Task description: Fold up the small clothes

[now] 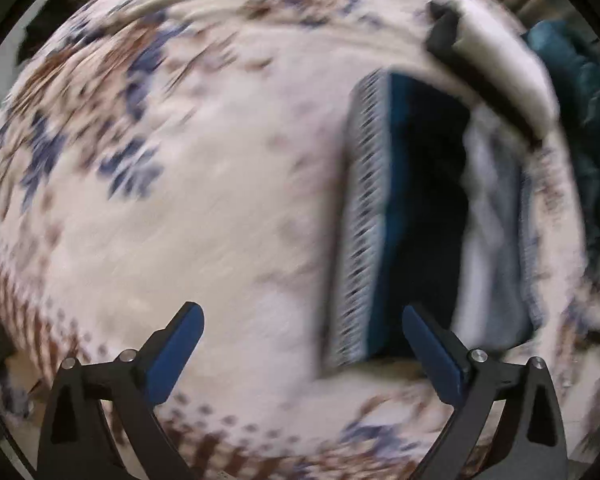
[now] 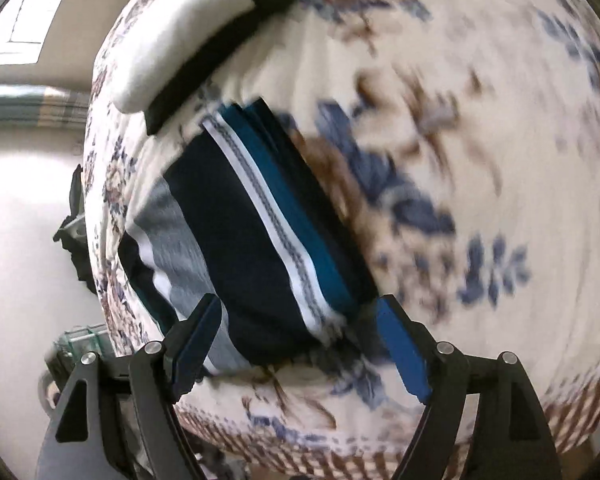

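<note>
Cream cloth printed with blue and brown flowers (image 1: 204,200) is covering the whole work surface, and on it a small pile of folded clothes (image 2: 252,248) is lying flat. The top piece is showing dark navy, a teal band and a white strip with a grey pattern; a grey and white piece is sitting beside it in the same pile. In the left wrist view the same pile (image 1: 404,216) is lying to the right of centre, much blurred.

The left gripper (image 1: 302,354) is hanging over the bare patterned cloth with its blue-padded fingers (image 1: 172,354) standing wide apart and nothing between them; the pile's near corner is just beside its right finger. The right gripper (image 2: 298,346) is hovering above the near end of the pile, its fingers (image 2: 400,350) also spread wide, with the cloth visible between them but not pinched.

A white padded block with a black strip along one side (image 2: 172,36) is resting on the cloth beyond the pile; whether it touches the pile I cannot tell. Dark teal fabric (image 1: 576,92) is bunching at the far right edge of the left view
</note>
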Tool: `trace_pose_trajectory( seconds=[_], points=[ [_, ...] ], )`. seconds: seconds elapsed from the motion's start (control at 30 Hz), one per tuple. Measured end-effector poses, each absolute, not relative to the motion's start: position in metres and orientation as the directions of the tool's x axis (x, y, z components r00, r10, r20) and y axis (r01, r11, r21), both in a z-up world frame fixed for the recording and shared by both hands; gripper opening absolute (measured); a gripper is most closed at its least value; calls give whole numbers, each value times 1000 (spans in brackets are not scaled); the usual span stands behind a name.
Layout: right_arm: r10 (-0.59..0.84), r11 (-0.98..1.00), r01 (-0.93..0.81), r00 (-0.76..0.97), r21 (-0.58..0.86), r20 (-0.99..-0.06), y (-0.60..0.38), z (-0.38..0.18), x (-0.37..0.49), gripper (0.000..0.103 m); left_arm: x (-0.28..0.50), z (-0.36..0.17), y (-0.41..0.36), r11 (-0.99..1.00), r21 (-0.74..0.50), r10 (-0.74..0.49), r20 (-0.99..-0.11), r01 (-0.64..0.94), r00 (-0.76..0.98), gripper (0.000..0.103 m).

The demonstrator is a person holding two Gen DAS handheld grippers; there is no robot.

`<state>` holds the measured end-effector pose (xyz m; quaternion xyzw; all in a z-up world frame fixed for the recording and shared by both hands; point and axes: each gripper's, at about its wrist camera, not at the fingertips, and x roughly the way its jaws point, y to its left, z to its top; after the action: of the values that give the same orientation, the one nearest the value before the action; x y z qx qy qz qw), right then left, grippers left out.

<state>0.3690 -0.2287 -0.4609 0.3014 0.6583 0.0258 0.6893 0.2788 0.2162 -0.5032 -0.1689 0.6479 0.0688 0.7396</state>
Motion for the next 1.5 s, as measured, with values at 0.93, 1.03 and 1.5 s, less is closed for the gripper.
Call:
trace_pose_trajectory(
  seconds=[0.93, 1.03, 1.5],
  points=[
    [406, 881, 222, 99, 418, -908, -212, -508, 543, 72, 389, -517, 249, 867, -394, -287, -895, -304, 343, 103],
    [462, 854, 259, 21, 452, -886, -205, -540, 563, 71, 441, -542, 234, 861, -443, -354, -874, -249, 332, 71],
    [325, 924, 135, 213, 357, -922, -188, -508, 580, 11, 466, -569, 245, 782, -514, -416, -851, -352, 320, 18]
  ],
)
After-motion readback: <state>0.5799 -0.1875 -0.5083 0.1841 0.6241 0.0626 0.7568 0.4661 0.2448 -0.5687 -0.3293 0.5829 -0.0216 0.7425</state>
